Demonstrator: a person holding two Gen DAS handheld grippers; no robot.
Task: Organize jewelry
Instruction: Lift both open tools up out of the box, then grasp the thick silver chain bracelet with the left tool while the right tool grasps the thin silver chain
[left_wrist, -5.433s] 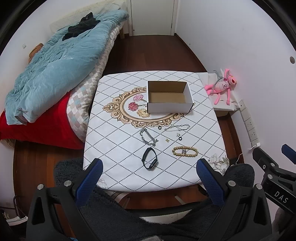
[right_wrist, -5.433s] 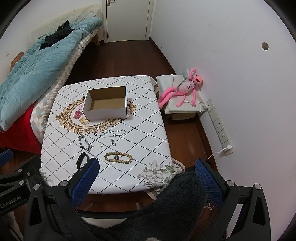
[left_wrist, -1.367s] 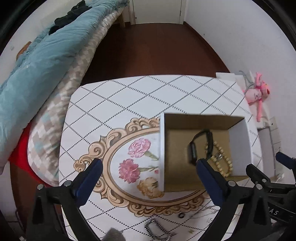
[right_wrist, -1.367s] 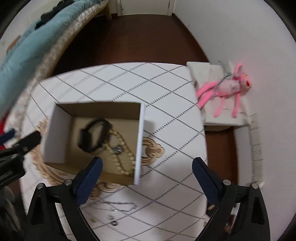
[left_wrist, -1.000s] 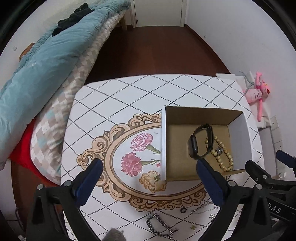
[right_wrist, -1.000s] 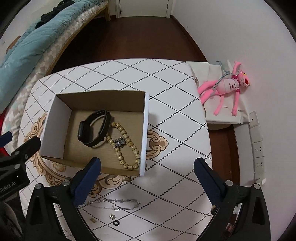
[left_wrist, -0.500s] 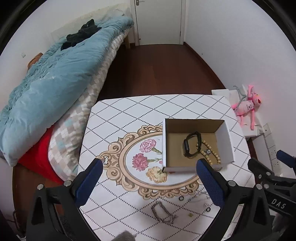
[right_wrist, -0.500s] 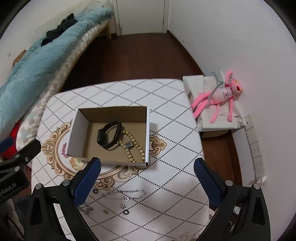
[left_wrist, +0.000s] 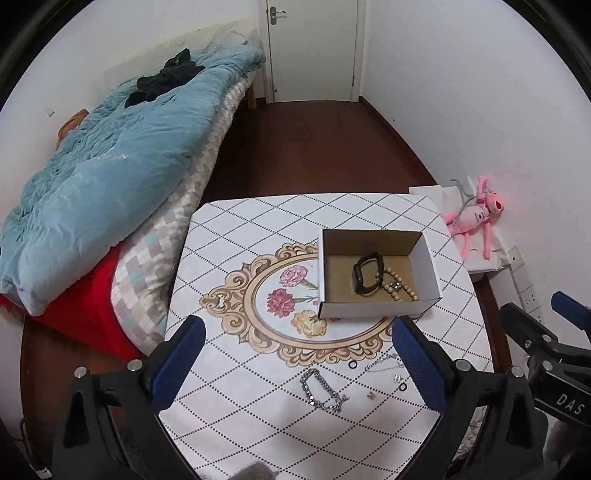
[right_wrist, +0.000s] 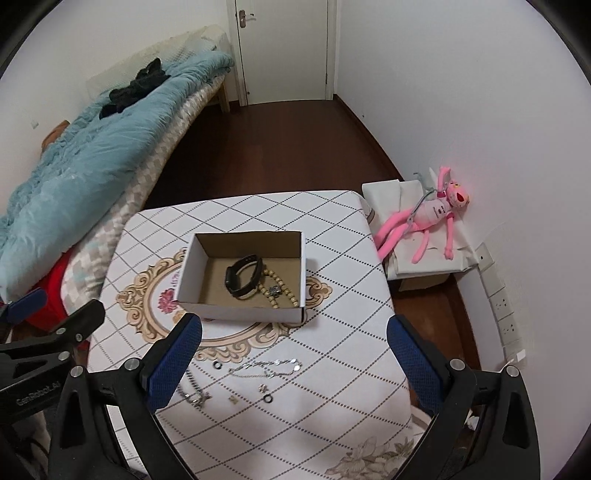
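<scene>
Thin chain (left_wrist: 384, 364): right end hidden behind left gripper's fingers (left_wrist: 419, 365). Small pieces (right_wrist: 263, 387) near rings too small to identify. Chunky bracelet (right_wrist: 194, 387) partly behind right gripper's fingers (right_wrist: 173, 363).

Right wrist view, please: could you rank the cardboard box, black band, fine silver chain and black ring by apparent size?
1. cardboard box
2. black band and fine silver chain: too alike to rank
3. black ring
</scene>
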